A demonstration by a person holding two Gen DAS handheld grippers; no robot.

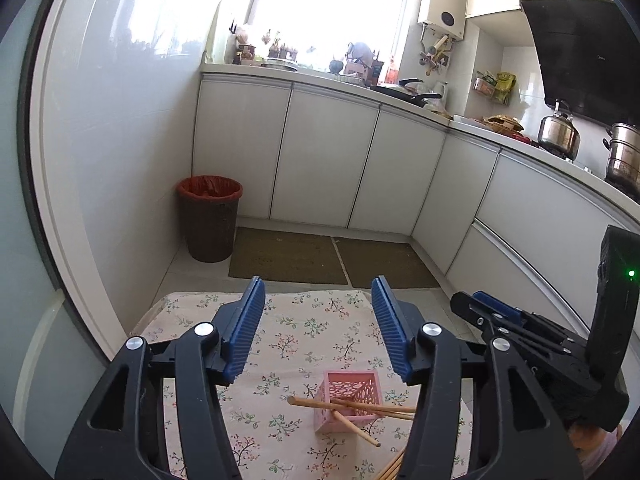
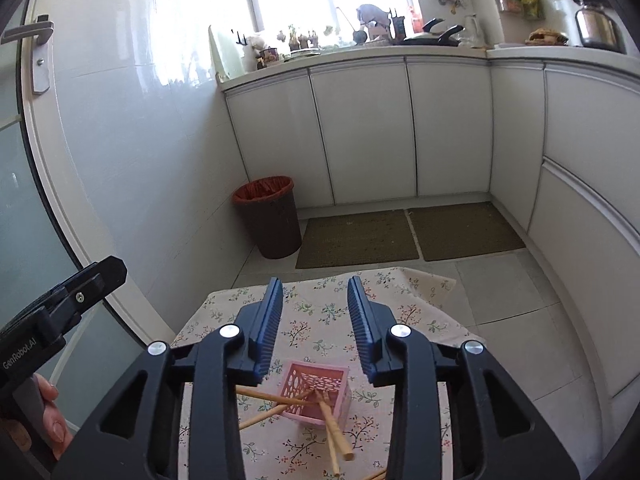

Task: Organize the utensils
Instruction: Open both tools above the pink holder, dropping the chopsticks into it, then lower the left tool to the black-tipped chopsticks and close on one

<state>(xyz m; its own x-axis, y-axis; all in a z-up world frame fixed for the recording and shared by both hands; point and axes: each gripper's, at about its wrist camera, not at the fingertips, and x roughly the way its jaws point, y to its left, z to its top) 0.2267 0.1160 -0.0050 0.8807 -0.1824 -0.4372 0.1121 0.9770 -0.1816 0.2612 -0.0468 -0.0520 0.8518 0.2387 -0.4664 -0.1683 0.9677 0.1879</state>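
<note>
A pink perforated square holder point(image 1: 350, 400) stands on the floral tablecloth point(image 1: 296, 332); it also shows in the right wrist view point(image 2: 316, 394). Several wooden chopsticks point(image 1: 356, 408) lean out of it over its rim, also seen from the right wrist point(image 2: 330, 424). More loose chopsticks point(image 1: 390, 468) lie on the cloth near the front. My left gripper point(image 1: 318, 328) is open and empty above and behind the holder. My right gripper point(image 2: 316, 322) is open and empty, also above the holder. The right gripper's body point(image 1: 560, 340) appears at the right of the left view.
A brown bin with a red liner point(image 1: 210, 218) stands on the floor by the wall. White cabinets point(image 1: 324, 160) and a cluttered counter run behind. Two mats point(image 1: 332, 258) lie on the floor. The table's far edge point(image 2: 332, 276) is near the fingertips.
</note>
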